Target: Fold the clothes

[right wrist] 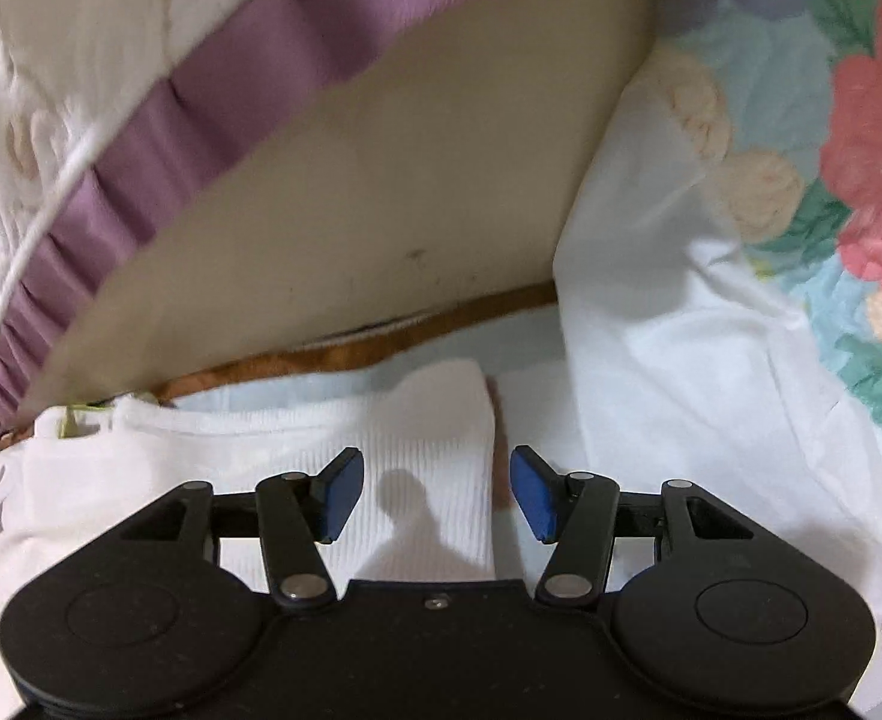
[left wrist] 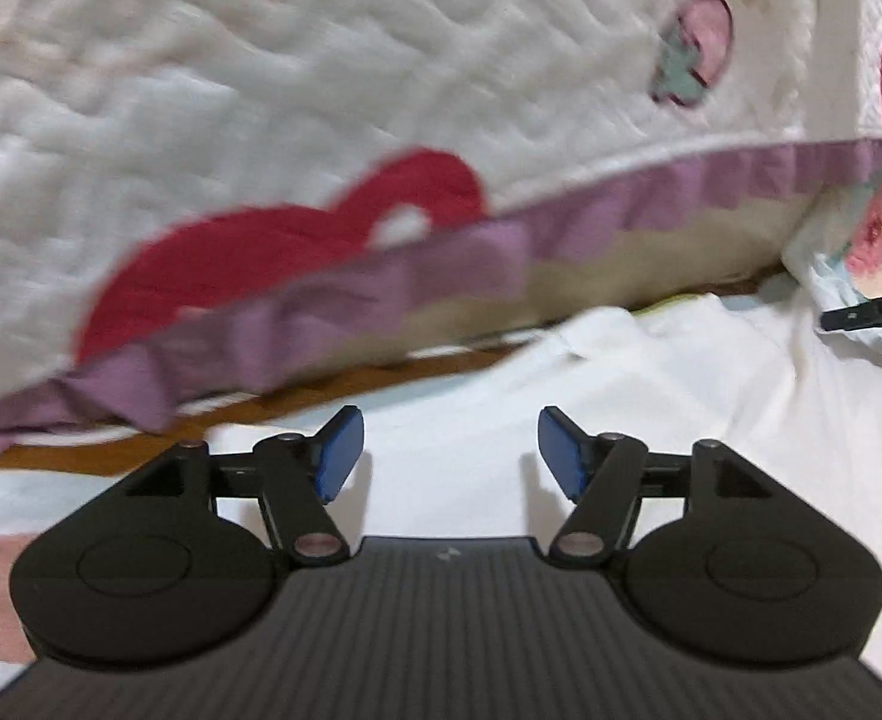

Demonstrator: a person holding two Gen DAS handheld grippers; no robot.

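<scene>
A white ribbed garment [right wrist: 429, 456] lies flat on the bed, its folded edge running up between my right gripper's fingers. My right gripper [right wrist: 438, 495] is open just above it, blue pads apart, holding nothing. In the left wrist view the same white garment [left wrist: 651, 384] spreads under and ahead of my left gripper [left wrist: 450, 456], which is open and empty, low over the cloth. The garment's neckline [right wrist: 141, 414] shows at the left of the right wrist view.
A white quilted cover with a purple ruffle [left wrist: 501, 240] and red appliqué [left wrist: 273, 252] rises behind the garment. A brown strip [right wrist: 381, 342] runs along its base. Floral bedding [right wrist: 861, 180] lies to the right. The other gripper's black tip [left wrist: 867, 312] shows at the right edge.
</scene>
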